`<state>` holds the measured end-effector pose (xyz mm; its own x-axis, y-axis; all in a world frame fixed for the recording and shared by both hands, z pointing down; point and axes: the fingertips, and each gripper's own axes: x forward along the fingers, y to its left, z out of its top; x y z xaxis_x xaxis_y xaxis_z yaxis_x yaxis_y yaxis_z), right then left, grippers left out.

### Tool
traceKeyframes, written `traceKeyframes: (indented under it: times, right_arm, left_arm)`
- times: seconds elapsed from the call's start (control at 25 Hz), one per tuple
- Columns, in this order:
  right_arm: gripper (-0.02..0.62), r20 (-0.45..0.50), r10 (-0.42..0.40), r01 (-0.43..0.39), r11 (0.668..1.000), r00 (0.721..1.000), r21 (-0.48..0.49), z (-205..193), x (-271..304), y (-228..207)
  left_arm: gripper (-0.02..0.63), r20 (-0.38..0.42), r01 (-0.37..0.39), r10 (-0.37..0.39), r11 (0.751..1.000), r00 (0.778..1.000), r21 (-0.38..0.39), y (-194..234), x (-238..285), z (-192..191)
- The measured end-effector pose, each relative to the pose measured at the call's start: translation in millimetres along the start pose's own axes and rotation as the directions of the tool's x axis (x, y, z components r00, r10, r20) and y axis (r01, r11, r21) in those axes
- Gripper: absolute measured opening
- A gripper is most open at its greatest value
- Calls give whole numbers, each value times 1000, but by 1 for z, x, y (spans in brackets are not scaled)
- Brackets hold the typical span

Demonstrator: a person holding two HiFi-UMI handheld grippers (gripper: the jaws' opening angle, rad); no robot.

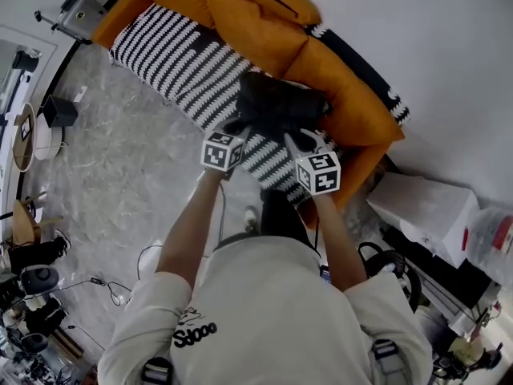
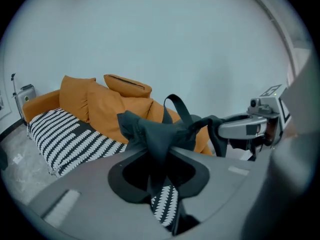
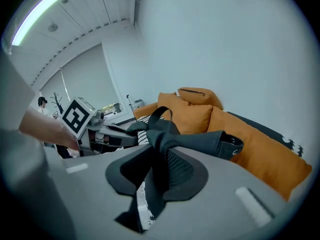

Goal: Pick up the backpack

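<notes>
The black backpack point(image 1: 276, 107) hangs bunched over the orange sofa point(image 1: 353, 111) and its black-and-white striped blanket point(image 1: 176, 54). My left gripper point(image 1: 240, 127) grips its left side and my right gripper point(image 1: 298, 137) its right side. In the left gripper view, the left gripper point(image 2: 157, 154) is shut on a fold of the backpack point(image 2: 150, 129), and the right gripper point(image 2: 216, 129) holds the fabric across from it. In the right gripper view, the right gripper point(image 3: 157, 156) is shut on a twisted strap of the backpack point(image 3: 200, 141), with the left gripper point(image 3: 117, 133) opposite.
Orange cushions point(image 1: 248, 14) lean on the sofa back against the white wall. A white box point(image 1: 421, 207) and a plastic bag point(image 1: 490, 243) lie at the right. Cables and gear point(image 1: 36, 271) crowd the marble floor at the left, and a small device point(image 1: 78, 10) stands by the sofa's end.
</notes>
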<state>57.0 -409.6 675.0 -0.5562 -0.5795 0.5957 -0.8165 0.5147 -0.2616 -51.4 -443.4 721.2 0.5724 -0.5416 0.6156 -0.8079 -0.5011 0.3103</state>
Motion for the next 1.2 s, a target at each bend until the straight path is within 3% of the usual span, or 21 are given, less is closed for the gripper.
traceKeyframes:
  times: [0.32, 0.64, 0.88, 1.2]
  right_arm:
    - [71, 74, -3, -5, 995, 997, 102, -13, -37, 22]
    - [74, 132, 48, -54, 998, 990, 37, 6, -67, 54]
    - [71, 199, 75, -90, 994, 977, 64, 16, -101, 84]
    - [71, 287, 142, -139, 990, 947, -30, 56, -148, 131]
  left_arm:
    - [64, 33, 43, -45, 998, 998, 54, -48, -51, -8]
    - [63, 132, 9, -12, 1000, 991, 17, -63, -100, -7]
    - [61, 211, 1, -8, 999, 977, 36, -82, -142, 11]
    - [60, 315, -57, 26, 994, 949, 92, -98, -209, 48]
